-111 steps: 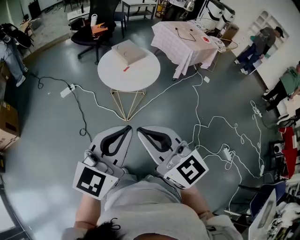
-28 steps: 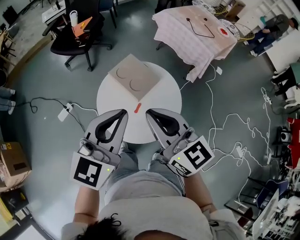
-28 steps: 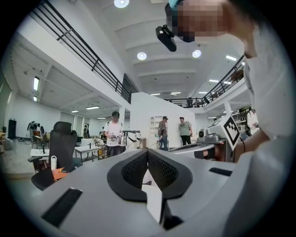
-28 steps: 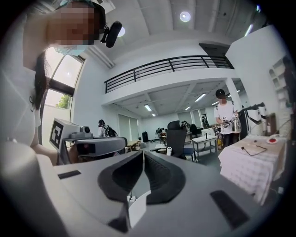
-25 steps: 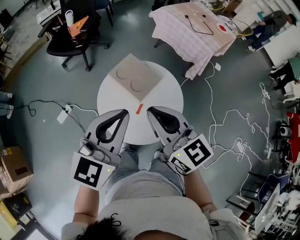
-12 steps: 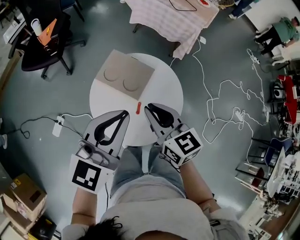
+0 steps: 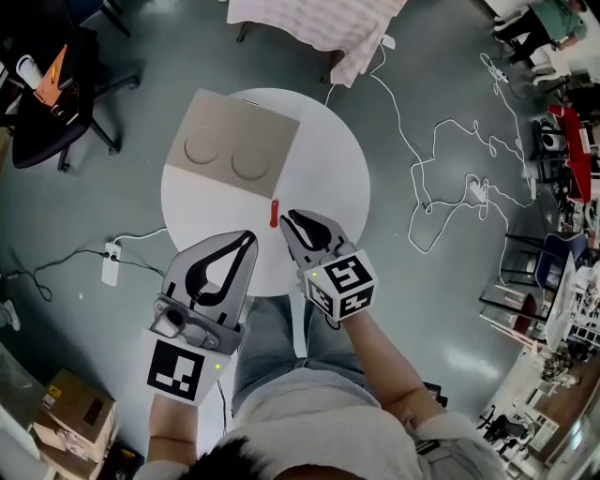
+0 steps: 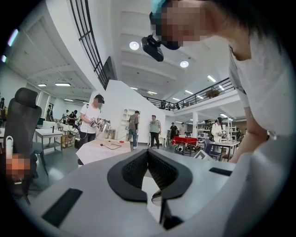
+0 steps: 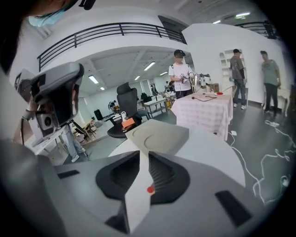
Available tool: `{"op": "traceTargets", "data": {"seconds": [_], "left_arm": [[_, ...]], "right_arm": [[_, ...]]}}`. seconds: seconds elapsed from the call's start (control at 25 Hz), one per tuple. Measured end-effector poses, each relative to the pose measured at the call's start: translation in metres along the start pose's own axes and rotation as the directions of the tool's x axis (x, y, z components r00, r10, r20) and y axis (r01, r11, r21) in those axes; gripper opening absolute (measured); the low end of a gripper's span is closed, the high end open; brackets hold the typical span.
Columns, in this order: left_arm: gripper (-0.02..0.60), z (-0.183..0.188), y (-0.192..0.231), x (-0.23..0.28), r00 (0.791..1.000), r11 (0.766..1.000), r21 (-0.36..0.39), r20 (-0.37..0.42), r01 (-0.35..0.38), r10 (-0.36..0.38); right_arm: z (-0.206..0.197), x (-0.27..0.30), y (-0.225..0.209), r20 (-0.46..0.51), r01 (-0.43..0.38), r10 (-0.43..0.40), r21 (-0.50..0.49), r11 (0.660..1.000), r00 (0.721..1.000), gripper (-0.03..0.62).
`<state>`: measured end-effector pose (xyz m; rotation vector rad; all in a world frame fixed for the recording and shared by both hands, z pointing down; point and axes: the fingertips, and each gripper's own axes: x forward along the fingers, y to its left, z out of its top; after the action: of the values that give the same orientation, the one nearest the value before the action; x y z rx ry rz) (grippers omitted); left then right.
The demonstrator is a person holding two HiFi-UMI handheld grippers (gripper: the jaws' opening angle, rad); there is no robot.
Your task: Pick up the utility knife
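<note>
Jaws of the right hand-held gripper [image 7: 289, 221] stand slightly parted, having just been opening, and grip nothing. The red utility knife [image 7: 274, 214] lies just beyond their tips on the round white surface [image 7: 328, 159]. The left hand-held gripper [image 7: 249, 238] is clenched and empty over the surface's near edge. A tan board [image 7: 232, 150] lies farther back.

Utility knife [image 7: 274, 214]: red. Round table [image 7: 328, 178]: plain white. Cardboard box [image 7: 232, 155]: tan (two faint circles on top). Tablecloth [image 7: 319, 23]: pale pink, fine check. Floor [image 7: 441, 309]: dull grey-green. Office chair [image 7: 47, 103]: black.
</note>
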<state>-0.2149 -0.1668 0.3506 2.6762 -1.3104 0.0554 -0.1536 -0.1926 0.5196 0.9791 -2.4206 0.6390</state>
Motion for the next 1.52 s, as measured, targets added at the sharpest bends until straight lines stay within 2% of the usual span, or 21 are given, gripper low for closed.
{"op": "traceTargets", "data": {"seconds": [0.24,0.48,0.72,0.88,1.12,1.24,1.52], "left_arm": [[0.011,-0.018,0.0,0.006,0.999,0.999,-0.02,-0.025,0.041,-0.042],[0.011,-0.031,0.011,0.005,0.999,0.999,-0.031,-0.033,0.042,-0.043],[0.011,-0.039,0.021,0.0,0.998,0.999,-0.033,-0.052,0.029,-0.03],[0.011,-0.042,0.031,-0.004,0.999,0.999,-0.043,-0.049,0.015,-0.017],[0.011,-0.041,0.035,-0.006,0.999,0.999,-0.051,-0.038,-0.002,0.0],[0.011,-0.041,0.036,-0.008,0.999,0.999,-0.052,-0.035,-0.011,0.009],[0.011,-0.04,0.032,-0.013,0.999,0.999,-0.042,-0.042,-0.02,0.018]], "right_arm": [[-0.044,0.026,-0.011,-0.087,0.094,-0.088,0.074,0.993,0.992,0.067],[-0.075,0.053,-0.022,-0.178,0.186,-0.166,0.101,0.977,0.97,0.082],[-0.096,0.066,-0.028,-0.267,0.271,-0.244,0.071,0.96,0.932,0.101],[-0.1,0.07,-0.027,-0.286,0.308,-0.288,0.028,0.951,0.914,0.104],[-0.099,0.07,-0.028,-0.318,0.338,-0.326,-0.018,0.941,0.89,0.092],[-0.097,0.071,-0.028,-0.331,0.336,-0.335,-0.057,0.94,0.882,0.062],[-0.094,0.067,-0.027,-0.3,0.327,-0.322,-0.034,0.944,0.898,0.038]]}}
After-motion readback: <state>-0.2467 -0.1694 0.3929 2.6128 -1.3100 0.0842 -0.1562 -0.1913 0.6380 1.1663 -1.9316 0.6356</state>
